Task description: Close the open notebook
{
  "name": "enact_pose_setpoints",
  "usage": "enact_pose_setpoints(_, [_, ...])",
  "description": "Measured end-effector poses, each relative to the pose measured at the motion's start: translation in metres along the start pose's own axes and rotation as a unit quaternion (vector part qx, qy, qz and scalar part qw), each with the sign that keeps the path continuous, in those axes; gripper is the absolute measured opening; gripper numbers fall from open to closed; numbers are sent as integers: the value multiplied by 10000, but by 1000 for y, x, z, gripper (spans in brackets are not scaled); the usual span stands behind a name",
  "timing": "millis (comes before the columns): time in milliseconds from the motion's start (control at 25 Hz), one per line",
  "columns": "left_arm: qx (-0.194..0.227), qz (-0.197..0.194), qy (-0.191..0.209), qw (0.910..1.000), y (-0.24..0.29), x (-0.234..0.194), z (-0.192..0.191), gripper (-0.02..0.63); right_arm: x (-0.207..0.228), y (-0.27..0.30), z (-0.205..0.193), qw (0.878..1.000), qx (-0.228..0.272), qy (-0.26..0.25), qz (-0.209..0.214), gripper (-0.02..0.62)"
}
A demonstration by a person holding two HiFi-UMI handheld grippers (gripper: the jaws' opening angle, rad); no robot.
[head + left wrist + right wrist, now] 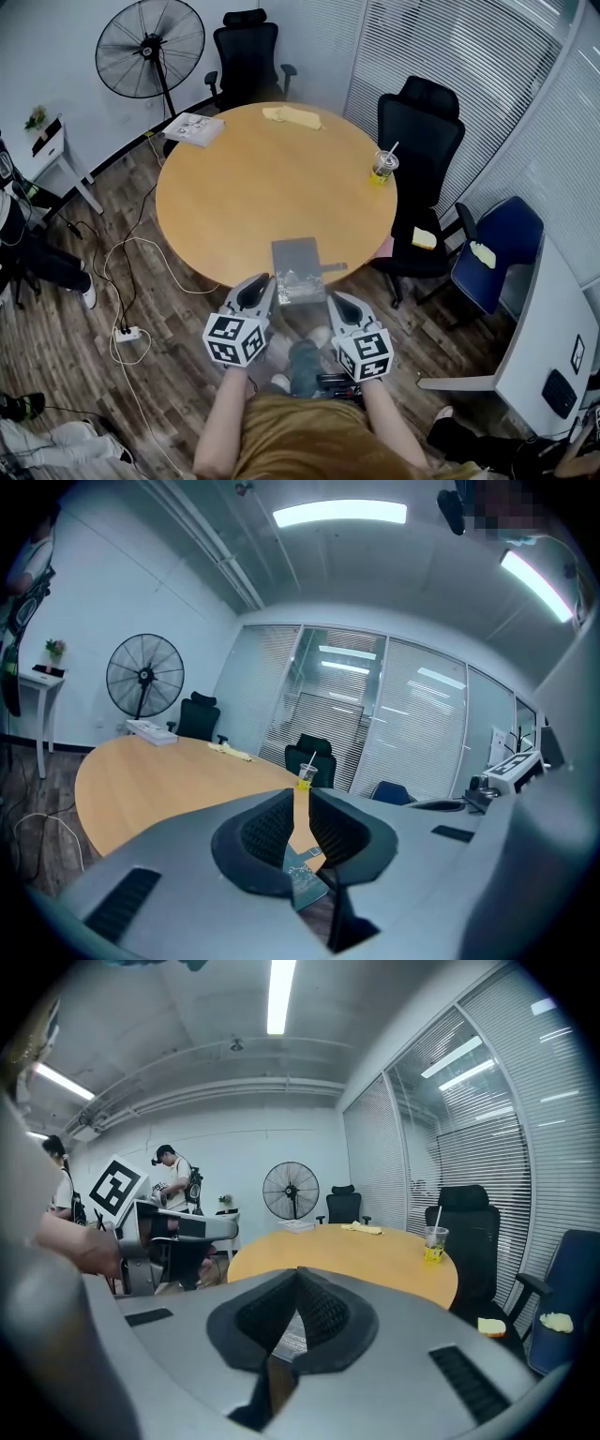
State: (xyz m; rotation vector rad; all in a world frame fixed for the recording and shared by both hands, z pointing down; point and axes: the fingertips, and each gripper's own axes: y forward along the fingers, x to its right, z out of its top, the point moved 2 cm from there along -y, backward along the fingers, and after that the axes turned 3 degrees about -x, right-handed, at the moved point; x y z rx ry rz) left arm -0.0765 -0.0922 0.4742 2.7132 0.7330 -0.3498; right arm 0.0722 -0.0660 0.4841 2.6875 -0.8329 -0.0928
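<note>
Round wooden table (234, 197), fan (150, 42) far beyond my fingers.
The notebook (298, 269) lies between them at the near edge. My left gripper (268, 282) is barely parted, my right gripper (333, 298) clenched, and both are empty.

Place: office meeting room | evidence: round table (262, 187), office chairs (246, 56), blinds (450, 47)

Round wooden table (244, 187): grey open notebook (297, 260) overhangs near edge, left gripper (267, 283) and right gripper (334, 300) flanking it. Clear plastic cup with yellow drink (382, 167), right edge. White paper stack (194, 128), far-left edge.
</note>
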Motion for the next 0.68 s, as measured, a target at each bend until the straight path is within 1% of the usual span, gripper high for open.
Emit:
enact_pose_setpoints(160, [31, -20, 29, 10000, 0, 4, 3, 67, 0, -4, 3, 10000, 58, 27, 30, 11])
enact_pose_setpoints(680, [-24, 5, 13, 10000, 3, 4, 1, 67, 4, -3, 2, 10000, 3, -15, 27, 11])
